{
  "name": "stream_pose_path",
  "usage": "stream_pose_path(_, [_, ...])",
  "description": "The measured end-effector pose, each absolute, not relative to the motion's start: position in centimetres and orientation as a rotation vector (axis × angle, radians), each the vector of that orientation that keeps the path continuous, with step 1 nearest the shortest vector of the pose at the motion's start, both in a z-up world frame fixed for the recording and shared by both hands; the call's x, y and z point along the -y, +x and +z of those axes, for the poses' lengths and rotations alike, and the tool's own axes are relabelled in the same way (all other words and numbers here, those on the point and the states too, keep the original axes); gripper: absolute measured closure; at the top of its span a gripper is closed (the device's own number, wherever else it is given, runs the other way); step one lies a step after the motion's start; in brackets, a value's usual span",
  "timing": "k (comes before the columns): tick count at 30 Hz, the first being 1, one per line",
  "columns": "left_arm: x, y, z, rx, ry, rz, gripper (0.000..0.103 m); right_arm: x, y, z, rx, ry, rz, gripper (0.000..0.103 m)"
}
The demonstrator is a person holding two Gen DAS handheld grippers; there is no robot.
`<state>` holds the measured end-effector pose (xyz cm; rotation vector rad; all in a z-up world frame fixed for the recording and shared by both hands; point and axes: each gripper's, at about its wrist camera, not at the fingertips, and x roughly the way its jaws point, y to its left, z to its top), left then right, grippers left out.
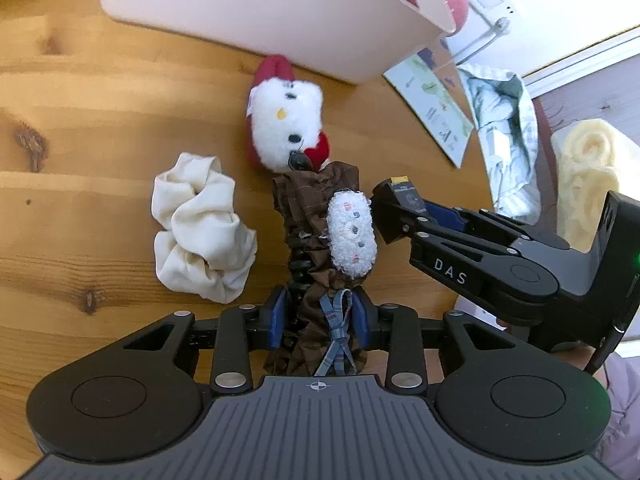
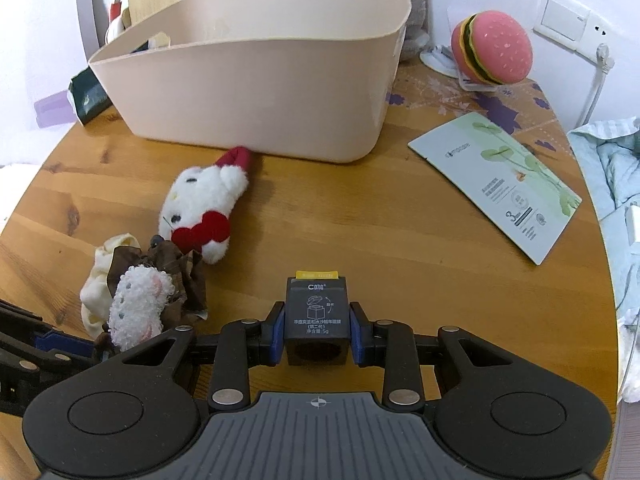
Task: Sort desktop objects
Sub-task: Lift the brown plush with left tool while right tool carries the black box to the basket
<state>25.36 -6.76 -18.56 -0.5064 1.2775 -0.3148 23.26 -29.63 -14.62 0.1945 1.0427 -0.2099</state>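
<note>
Left wrist view
Left gripper (image 1: 319,318): its blue-padded fingers (image 1: 277,318) are clamped on the near end of a brown plaid fabric scrunchie (image 1: 310,216), pads pressing the cloth on both sides.
Brown scrunchie: stretched away from the camera on the wooden table (image 1: 88,128); a blue-grey plaid ribbon bow (image 1: 338,326) sits on it between the pads, and a fuzzy white oval clip with small coloured dots (image 1: 352,236) lies on its right side.
Cream scrunchie: a crumpled cream-white satin scrunchie (image 1: 202,228) lies just left of the brown one.
Plush toy: a white plush cat head with red hat and red bow (image 1: 286,120) lies beyond the brown scrunchie, its bow end touching it.
Bin: a pale pink plastic bin (image 1: 256,12) stands at the far edge, just behind the plush toy.
Right gripper (image 1: 394,210): reaches in from the right, closed on a small black box with a yellow tab (image 1: 398,190), near the fuzzy clip.

Right wrist view
Right gripper (image 2: 316,332): blue pads pressed on both sides of the small black box (image 2: 316,312), held above the table (image 2: 360,208).
Bin (image 2: 256,92): straight ahead, open top facing up.
Plush toy (image 2: 202,208): left of centre, hat tip touching the bin's base.
Scrunchies: the brown scrunchie (image 2: 184,280), fuzzy clip (image 2: 138,306) and cream scrunchie (image 2: 100,280) are bunched at the lower left, beside the left gripper's arm (image 2: 32,356).
Card: a pale green printed card with a leaf design (image 2: 500,180) lies flat on the right.
Burger toy: a pink plush burger (image 2: 490,46) stands at the far right corner.
</note>
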Motion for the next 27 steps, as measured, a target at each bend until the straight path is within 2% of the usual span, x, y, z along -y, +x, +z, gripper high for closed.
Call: stream_pose_path(27, [2.8,28.7,-9.7,-1.024,-0.489,-0.284,0.069,32.0,23.3,-4.1,-0.793,0.181,-0.226,0.074])
